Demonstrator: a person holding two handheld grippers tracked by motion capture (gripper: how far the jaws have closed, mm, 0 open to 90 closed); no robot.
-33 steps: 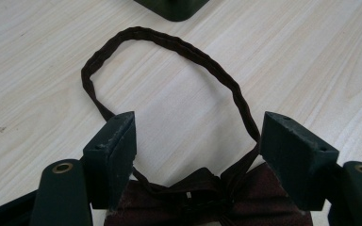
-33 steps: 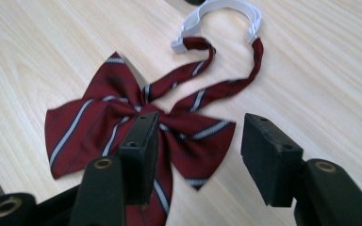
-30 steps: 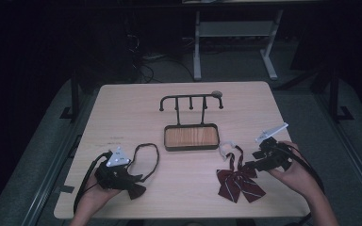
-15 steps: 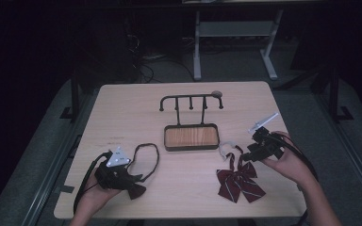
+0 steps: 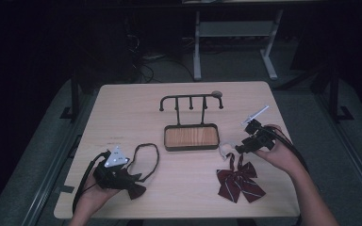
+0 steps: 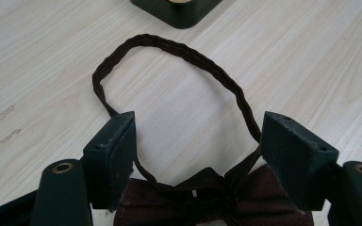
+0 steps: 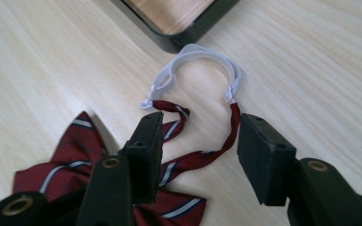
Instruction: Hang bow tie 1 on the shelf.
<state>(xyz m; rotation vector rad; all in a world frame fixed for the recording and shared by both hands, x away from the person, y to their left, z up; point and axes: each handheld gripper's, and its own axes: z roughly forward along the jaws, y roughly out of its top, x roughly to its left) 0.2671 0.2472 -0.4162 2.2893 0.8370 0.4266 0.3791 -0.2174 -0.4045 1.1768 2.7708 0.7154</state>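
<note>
A dark brown bow tie [image 5: 133, 187] lies at the table's front left, its loop strap [image 5: 147, 159] spread flat ahead of it. My left gripper [image 5: 128, 181] is open, its jaws wide on either side of the brown bow's [image 6: 217, 200] knot, and the brown loop strap [image 6: 188, 54] curves away beyond them. A red striped bow tie [image 5: 240, 182] lies at the front right with a white elastic [image 5: 225, 150] on its strap. My right gripper [image 7: 200, 141] is open. Its jaws have just been closing with the red strap [image 7: 202, 157] between them, short of the white elastic [image 7: 195, 54].
A black hook stand [image 5: 191, 99] with a wooden-floored base [image 5: 191, 137] sits mid-table, just beyond both ties. Its base corner [image 7: 184, 35] lies close ahead of the right gripper. A cable [image 5: 82, 181] trails off the left gripper toward the front edge.
The right gripper has moved up and left from beside the red bow tie to over its strap near the stand. The left gripper and brown bow tie have stayed put.
</note>
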